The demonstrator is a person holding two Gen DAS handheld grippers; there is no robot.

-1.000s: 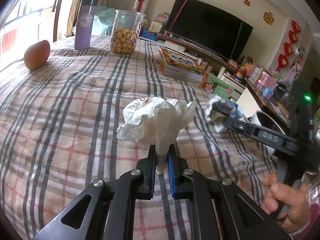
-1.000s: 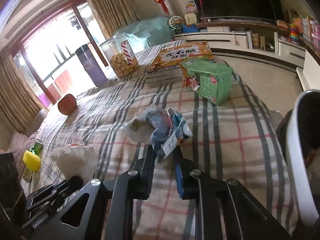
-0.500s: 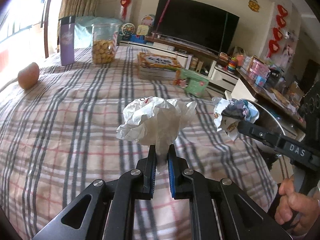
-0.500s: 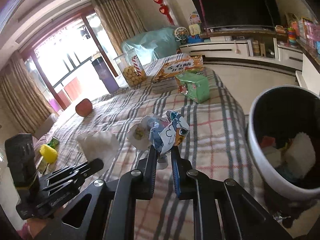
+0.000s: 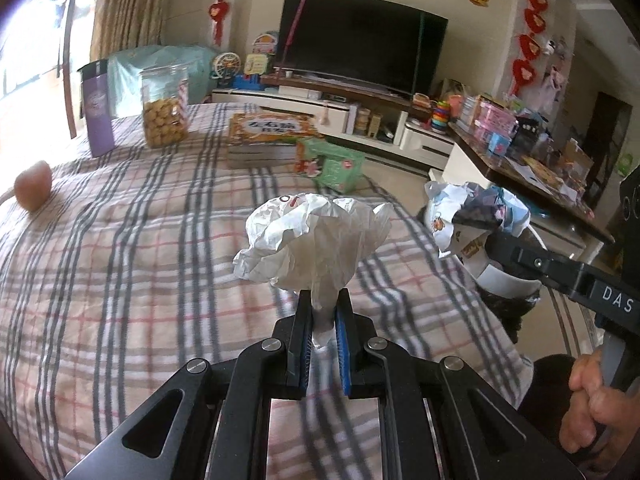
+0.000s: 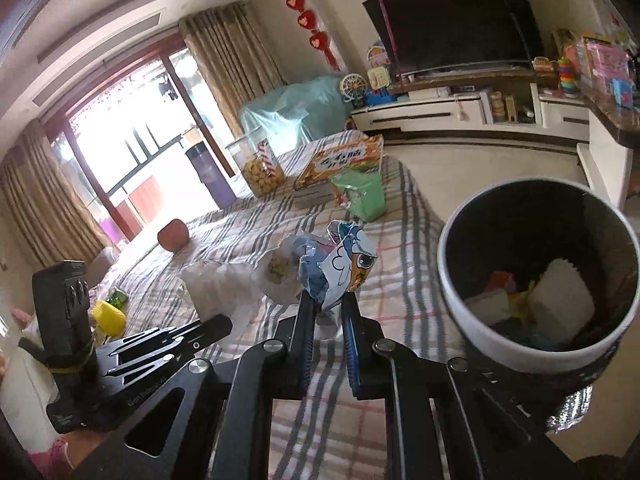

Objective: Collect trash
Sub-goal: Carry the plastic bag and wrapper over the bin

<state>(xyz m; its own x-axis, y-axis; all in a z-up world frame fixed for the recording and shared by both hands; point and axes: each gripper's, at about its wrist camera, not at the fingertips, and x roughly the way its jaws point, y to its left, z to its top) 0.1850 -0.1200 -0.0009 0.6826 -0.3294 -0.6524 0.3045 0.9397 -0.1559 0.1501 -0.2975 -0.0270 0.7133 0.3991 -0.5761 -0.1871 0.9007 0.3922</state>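
Bin (image 6: 460,304) at 3 o'clock of tabletop (image 5: 120,248), already part-filled. Left claw (image 5: 323,312) clamped on white crumpled wrapper (image 5: 316,236); right claw (image 6: 327,312) clamped on printed wrapper (image 6: 340,268), near rim. Both lifted, neither dropped yet; yellow scrap (image 6: 107,316) left at 9 o'clock.

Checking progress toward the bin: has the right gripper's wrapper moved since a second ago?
Yes. The wrapper, then low over the tablecloth, now sits higher and closer to the bin on the right.
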